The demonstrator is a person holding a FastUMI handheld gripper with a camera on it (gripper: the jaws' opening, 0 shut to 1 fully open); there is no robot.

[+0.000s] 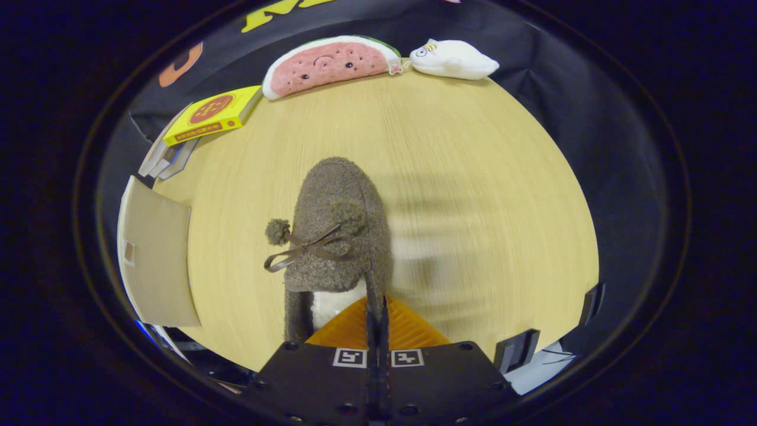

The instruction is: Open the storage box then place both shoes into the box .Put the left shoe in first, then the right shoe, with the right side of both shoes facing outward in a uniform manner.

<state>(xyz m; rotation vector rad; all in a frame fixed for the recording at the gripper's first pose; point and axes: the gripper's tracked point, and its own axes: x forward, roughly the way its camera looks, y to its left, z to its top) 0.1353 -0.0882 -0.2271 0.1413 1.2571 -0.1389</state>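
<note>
- Gripper [377,307]: fingers pinched together, almost no gap, clamped on the right rim of the shoe's heel opening. Both fingers press the thin fuzzy wall between them.
- Pose: gripper points forward and down over the table, level, with no obvious roll; two square markers sit on its body just behind the fingers.
- Shoe [340,225]: brown fuzzy slipper, toe pointing away from the gripper, heel at the fingertips. Pale lining shows inside the opening, left of the fingers. A thin ribbon bow with two pompoms sits on the upper.
- Table [473,177]: light wood; blurred shadow just right of the shoe.
- Cardboard flap [157,260]: left of the shoe, at the table edge, well apart from it.
- Yellow box [213,115]: beyond the shoe, to the far left.
- Watermelon plush [331,62]: at the far table edge, straight beyond the shoe.
- White plush [455,59]: just right of the watermelon plush.
</note>
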